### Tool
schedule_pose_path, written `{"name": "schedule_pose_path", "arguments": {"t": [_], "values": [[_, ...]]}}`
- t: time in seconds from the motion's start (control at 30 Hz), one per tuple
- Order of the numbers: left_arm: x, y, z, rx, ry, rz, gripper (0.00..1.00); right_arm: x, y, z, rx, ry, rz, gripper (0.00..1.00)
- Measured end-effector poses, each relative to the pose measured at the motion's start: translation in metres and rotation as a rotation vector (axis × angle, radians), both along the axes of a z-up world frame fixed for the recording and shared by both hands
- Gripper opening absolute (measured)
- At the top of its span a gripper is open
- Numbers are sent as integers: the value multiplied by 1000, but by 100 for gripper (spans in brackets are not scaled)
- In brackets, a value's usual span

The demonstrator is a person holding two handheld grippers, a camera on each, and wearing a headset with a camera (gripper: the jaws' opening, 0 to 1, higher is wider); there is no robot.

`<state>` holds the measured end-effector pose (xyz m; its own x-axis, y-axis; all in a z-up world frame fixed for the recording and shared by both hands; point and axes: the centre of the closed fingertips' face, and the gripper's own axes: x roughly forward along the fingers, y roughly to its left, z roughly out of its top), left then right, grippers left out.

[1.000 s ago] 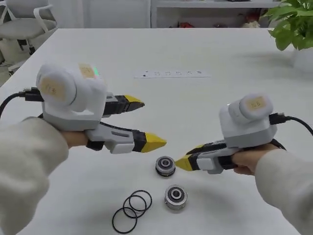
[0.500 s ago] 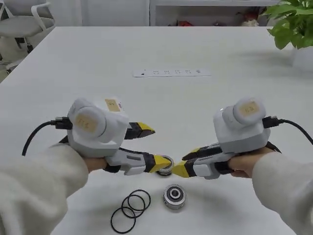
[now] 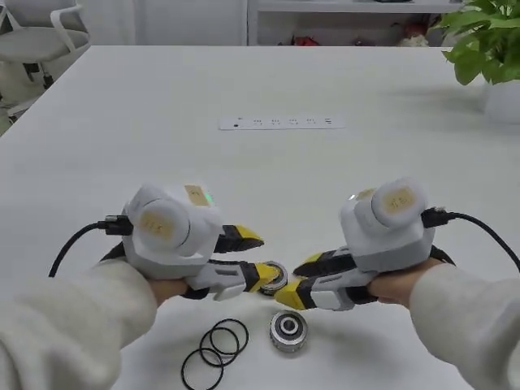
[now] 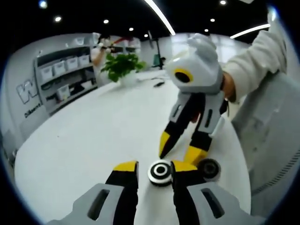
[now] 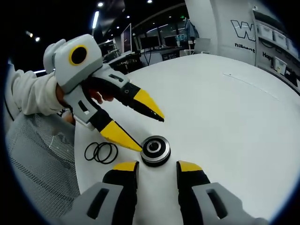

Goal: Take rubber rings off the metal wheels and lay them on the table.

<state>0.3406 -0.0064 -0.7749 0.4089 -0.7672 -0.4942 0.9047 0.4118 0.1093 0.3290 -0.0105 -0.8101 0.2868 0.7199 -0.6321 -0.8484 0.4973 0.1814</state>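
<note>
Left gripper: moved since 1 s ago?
Yes. Against the farther metal wheel, which has stayed put, the left gripper has dropped: its fingers were raised clear of the wheel, now they straddle it.

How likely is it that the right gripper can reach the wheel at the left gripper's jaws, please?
Probably yes: the right gripper is open, the wheel lies just ahead of its jaws, though the left gripper crowds one side.
</note>
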Motion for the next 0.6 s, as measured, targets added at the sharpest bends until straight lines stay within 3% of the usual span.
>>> {"name": "schedule_pose_path", "arguments": {"t": [0.23,0.6], "values": [[-4,-3,-8,4,23,-3,26,1,2,0,-5,-23,10,28],[-1,1,-16,-10,61,42,19,2,2,-1,-12,-34,24,21]]}}
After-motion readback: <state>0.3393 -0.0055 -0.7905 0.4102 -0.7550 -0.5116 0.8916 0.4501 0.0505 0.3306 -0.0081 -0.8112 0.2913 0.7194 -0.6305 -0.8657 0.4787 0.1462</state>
